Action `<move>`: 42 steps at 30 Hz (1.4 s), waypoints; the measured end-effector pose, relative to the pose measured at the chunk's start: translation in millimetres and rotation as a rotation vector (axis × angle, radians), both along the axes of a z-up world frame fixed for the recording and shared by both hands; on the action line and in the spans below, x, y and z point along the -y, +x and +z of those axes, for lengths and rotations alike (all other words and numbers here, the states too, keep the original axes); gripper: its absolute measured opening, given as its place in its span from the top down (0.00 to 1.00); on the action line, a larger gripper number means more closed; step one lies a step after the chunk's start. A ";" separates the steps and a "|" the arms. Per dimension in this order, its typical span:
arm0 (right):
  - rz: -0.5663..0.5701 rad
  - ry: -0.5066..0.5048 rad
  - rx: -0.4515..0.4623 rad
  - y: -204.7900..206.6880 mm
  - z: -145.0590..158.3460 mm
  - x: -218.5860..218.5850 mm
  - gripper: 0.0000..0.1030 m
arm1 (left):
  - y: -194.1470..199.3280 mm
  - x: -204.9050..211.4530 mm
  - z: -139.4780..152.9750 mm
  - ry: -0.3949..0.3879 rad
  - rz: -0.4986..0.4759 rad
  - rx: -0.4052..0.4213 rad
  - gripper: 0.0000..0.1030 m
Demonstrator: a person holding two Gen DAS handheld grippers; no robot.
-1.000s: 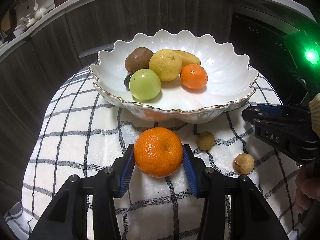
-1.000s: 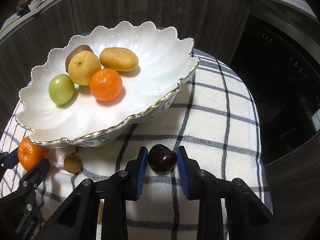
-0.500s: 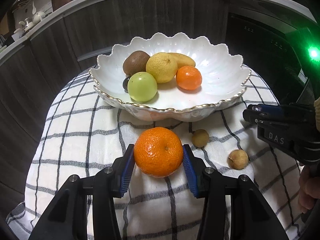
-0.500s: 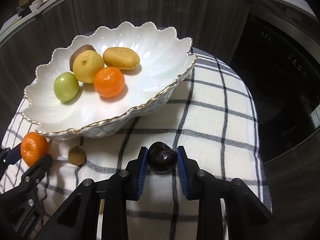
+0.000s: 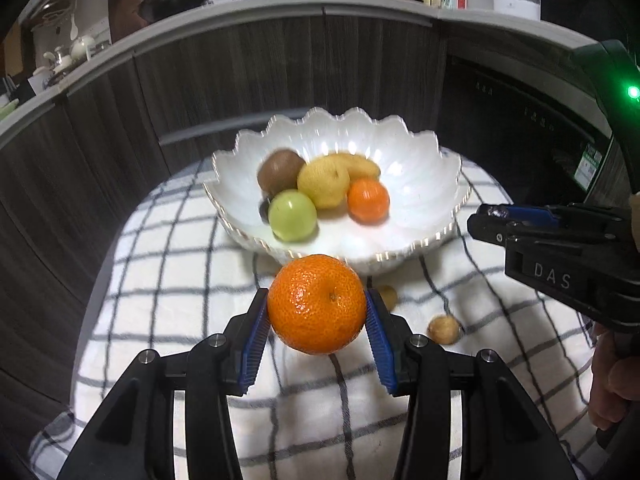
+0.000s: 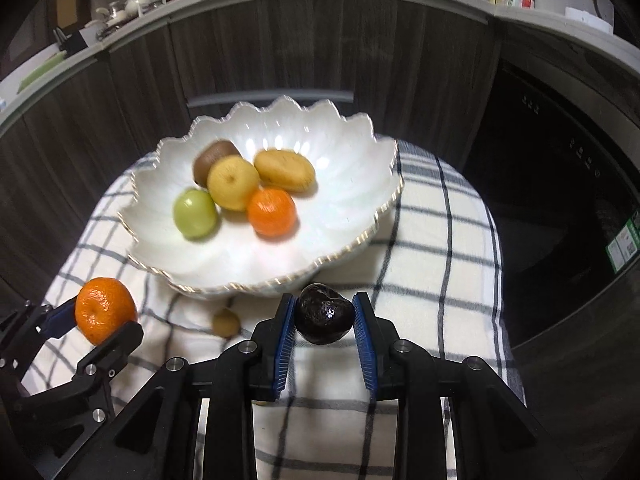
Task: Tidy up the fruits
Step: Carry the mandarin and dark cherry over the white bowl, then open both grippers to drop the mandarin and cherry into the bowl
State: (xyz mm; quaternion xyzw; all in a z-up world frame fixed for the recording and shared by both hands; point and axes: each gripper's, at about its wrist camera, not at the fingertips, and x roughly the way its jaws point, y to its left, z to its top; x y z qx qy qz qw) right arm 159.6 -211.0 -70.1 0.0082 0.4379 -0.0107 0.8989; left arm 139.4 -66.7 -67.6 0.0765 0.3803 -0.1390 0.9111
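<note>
The left gripper point(image 5: 316, 316) is clamping a large mandarin point(image 5: 316, 304) between its blue pads, holding it in front of the white scalloped bowl point(image 5: 420, 184), on the near side of the rim. The right gripper point(image 6: 324, 320) is closed on a dark glossy fruit point(image 6: 325, 314), likewise holding it just in front of the bowl's near rim.

The bowl is sitting on a checked cloth point(image 6: 432, 248) and is holding a kiwi point(image 5: 280, 172), a yellow citrus point(image 5: 323, 185), a green fruit point(image 5: 292, 216), a small mandarin point(image 5: 368, 200) and an oblong yellow fruit point(image 6: 285, 170). Two small brown fruits point(image 5: 443, 330) are lying on the cloth in front of the bowl, one close under its near rim, the other further forward and to the right.
</note>
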 end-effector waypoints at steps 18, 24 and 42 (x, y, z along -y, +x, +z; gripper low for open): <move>0.015 0.027 0.045 42.7 21.4 -3.4 0.71 | 70.0 10.6 19.6 -0.017 -0.020 0.060 0.55; 0.020 0.018 0.049 56.4 18.8 -2.8 0.71 | 86.8 16.7 9.2 -0.023 -0.034 0.021 0.55; -0.033 -0.030 0.083 61.5 22.5 2.9 0.26 | 88.1 12.5 15.4 0.027 0.028 0.069 0.26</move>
